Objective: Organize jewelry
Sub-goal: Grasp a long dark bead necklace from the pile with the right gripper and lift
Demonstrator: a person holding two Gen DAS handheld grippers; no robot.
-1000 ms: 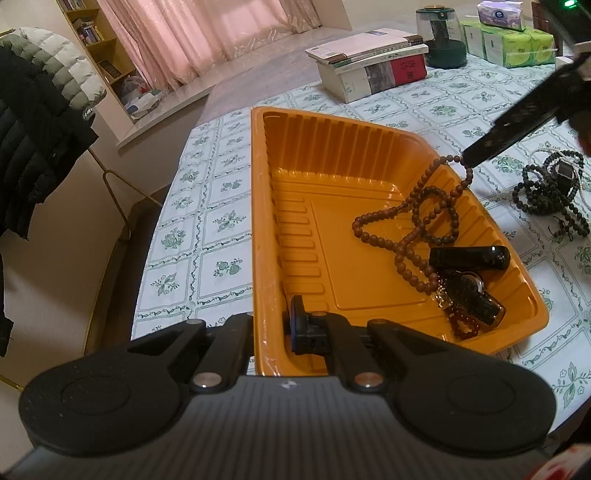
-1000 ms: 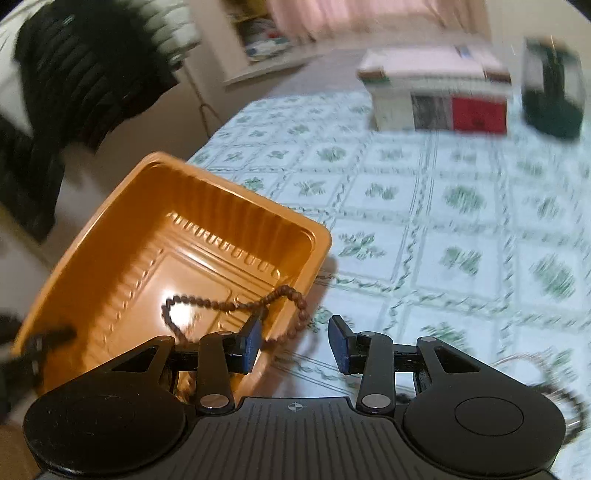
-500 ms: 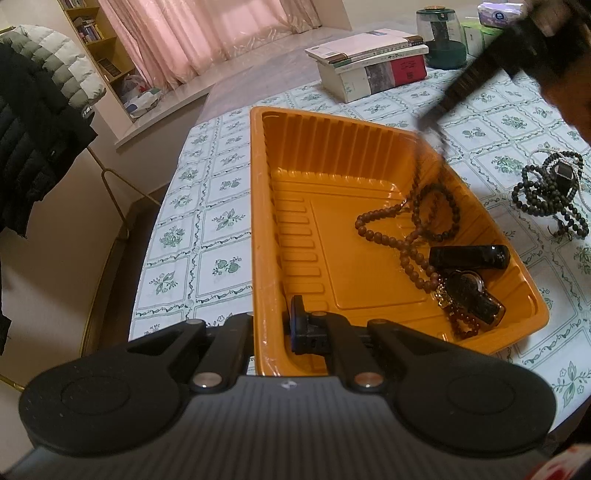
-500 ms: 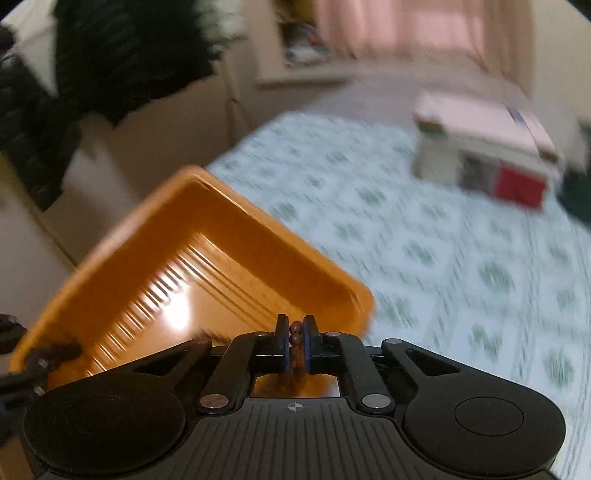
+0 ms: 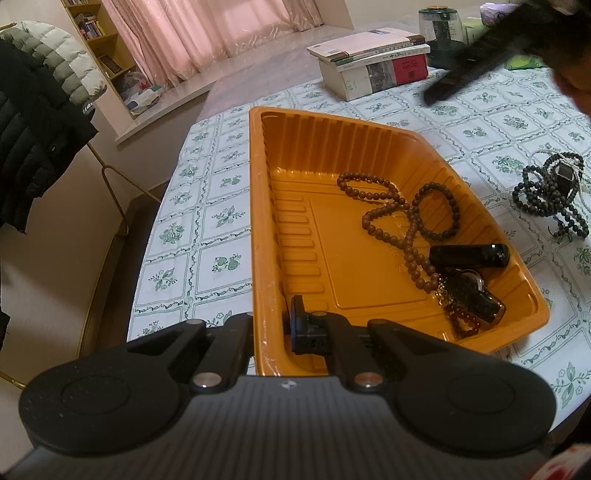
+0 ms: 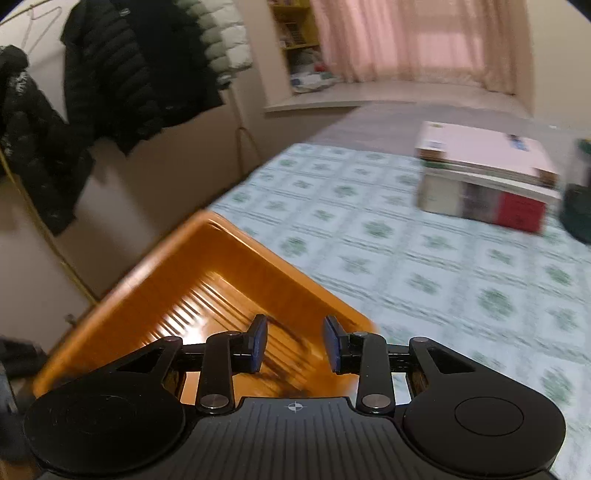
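Note:
An orange plastic tray [image 5: 291,155] lies on the flowered tablecloth. My left gripper [image 5: 271,325] is shut on its near rim, one finger inside and one outside. Inside the tray lie a brown bead strand [image 5: 384,210], a dark bead bracelet [image 5: 436,210], a black cylinder [image 5: 469,254] and a dark watch [image 5: 472,291]. A tangle of dark beads [image 5: 550,188] rests on the cloth to the tray's right. My right gripper [image 6: 295,343] hovers above the tray [image 6: 229,258]; its jaws are opening with nothing between the pads. From the left wrist it is a blurred black shape [image 5: 476,62].
A stack of books [image 5: 373,62] and a green jar [image 5: 441,33] stand at the table's far side. The books [image 6: 484,177] also show from the right wrist. Padded jackets [image 5: 33,122] hang beyond the table's left edge.
The right gripper shut on the brown strand that hung over the tray's rim, lifted it, then let go; the whole strand now lies inside the tray. The left gripper stayed put.

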